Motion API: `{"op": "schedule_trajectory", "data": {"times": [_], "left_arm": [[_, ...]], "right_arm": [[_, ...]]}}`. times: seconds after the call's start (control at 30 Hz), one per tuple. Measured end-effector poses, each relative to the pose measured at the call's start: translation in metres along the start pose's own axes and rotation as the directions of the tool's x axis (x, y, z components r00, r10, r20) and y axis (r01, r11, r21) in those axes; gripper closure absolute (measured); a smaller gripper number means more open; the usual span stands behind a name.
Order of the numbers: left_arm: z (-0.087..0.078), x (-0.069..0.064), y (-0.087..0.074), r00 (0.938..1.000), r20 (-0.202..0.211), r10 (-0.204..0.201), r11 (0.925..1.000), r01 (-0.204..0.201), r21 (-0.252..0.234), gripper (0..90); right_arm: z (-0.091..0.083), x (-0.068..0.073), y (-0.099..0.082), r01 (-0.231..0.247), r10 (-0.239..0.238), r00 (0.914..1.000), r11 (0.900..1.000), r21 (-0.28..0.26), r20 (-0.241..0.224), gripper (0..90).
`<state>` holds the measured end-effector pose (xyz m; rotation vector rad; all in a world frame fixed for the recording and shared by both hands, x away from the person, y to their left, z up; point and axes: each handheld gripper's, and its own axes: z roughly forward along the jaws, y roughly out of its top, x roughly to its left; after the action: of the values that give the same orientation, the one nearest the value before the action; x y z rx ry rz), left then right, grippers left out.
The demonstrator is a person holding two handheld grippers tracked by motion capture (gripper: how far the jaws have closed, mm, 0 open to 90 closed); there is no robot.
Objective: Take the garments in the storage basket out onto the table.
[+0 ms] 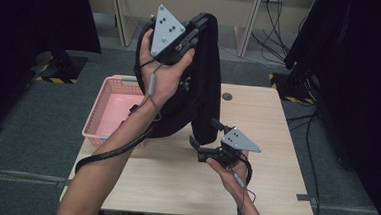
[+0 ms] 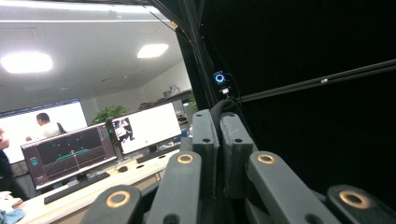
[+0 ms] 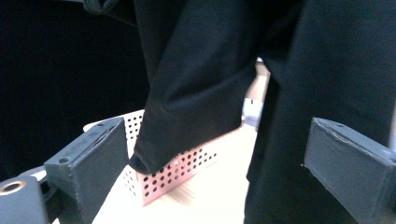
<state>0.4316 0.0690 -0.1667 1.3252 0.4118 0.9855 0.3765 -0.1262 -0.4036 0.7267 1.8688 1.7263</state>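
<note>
A black garment (image 1: 205, 88) hangs from my left gripper (image 1: 202, 22), which a hand holds high over the table's far side. Along that gripper's own jaws, the left gripper (image 2: 219, 135) is shut on a fold of the black garment (image 2: 220, 108). Low at the cloth's bottom edge, my right gripper (image 1: 204, 137) stands open and points at the hanging end. In the right gripper view the right gripper (image 3: 215, 158) has wide-apart pads (image 3: 93, 154), and the black garment (image 3: 210, 70) hangs just beyond them, not pinched.
A pink perforated basket (image 1: 109, 107) sits at the left end of the wooden table (image 1: 269, 182), behind the cloth; the pink basket (image 3: 187, 168) is close ahead in the right gripper view. Dark curtains flank the table, and cables run on the floor at the right.
</note>
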Motion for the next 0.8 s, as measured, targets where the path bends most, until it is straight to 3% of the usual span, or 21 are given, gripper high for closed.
{"op": "schedule_trajectory", "data": {"times": [0.27, 0.6, 0.73, 0.8], "left_arm": [[0.006, -0.011, 0.000, 0.9999, 0.012, 0.004, 1.0000, -0.004, 0.004, 85.8], [0.011, -0.021, 0.005, 0.9995, 0.026, 0.016, 0.9999, -0.017, 0.004, 85.7], [0.012, -0.024, 0.007, 0.9994, 0.030, 0.015, 0.9999, -0.015, -0.004, 85.7], [0.011, -0.026, 0.008, 0.9993, 0.035, 0.017, 0.9998, -0.017, -0.007, 85.6]], "right_arm": [[0.019, 0.004, 0.005, -0.011, 0.011, 0.9999, 0.9999, -0.002, 0.006, 5.9], [0.042, 0.008, 0.007, -0.045, 0.045, 0.9969, 0.9990, -0.005, 0.065, 6.4], [0.050, 0.007, 0.007, -0.060, 0.060, 0.9911, 0.9982, -0.002, 0.119, 23.2], [0.053, 0.006, 0.008, -0.074, 0.075, 0.9877, 0.9972, -0.007, 0.137, 40.8]]}}
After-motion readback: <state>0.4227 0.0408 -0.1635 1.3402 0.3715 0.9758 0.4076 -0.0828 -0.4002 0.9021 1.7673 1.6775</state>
